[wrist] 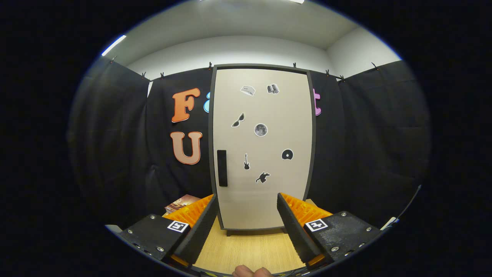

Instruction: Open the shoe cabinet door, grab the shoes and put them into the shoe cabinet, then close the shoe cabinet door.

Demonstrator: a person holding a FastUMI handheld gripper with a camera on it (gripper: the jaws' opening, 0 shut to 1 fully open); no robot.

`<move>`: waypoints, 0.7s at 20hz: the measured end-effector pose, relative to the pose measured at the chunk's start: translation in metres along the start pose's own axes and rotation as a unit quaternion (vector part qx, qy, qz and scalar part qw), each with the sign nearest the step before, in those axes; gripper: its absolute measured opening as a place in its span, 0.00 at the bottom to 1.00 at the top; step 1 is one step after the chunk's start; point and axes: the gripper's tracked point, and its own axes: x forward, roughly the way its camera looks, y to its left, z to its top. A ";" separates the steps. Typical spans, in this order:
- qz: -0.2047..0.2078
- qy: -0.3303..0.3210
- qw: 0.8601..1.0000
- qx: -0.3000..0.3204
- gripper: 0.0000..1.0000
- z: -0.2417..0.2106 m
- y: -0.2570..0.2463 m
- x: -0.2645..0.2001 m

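We see the shoe cabinet door (262, 150) closed ahead, its dark handle (222, 168) on one edge and stickers (260, 129) scattered across it. Our gripper (246, 215) hangs with fingers spread, empty, above the wooden floor (246, 250); a book (180, 203) lies beside the cabinet.

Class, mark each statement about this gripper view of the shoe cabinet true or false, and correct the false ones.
1. The cabinet door is shut. True.
2. The door handle sits on the door's right side. False: it is on the left side.
3. The gripper is open and holds nothing. True.
4. The door is bare. False: several stickers, among them a guitar sticker, are on it.
5. The cabinet stands on a wooden surface. True.
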 end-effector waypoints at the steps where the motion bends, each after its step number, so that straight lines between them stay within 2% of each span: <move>1: 0.002 -0.002 1.000 0.005 0.95 0.001 -0.003 -0.006; 6: 0.015 -0.009 0.999 0.027 0.95 0.006 -0.025 -0.040; 9: 0.007 -0.013 0.999 0.029 0.95 -0.006 -0.046 -0.068; 14: 0.018 -0.030 0.999 0.037 0.95 0.000 -0.053 -0.083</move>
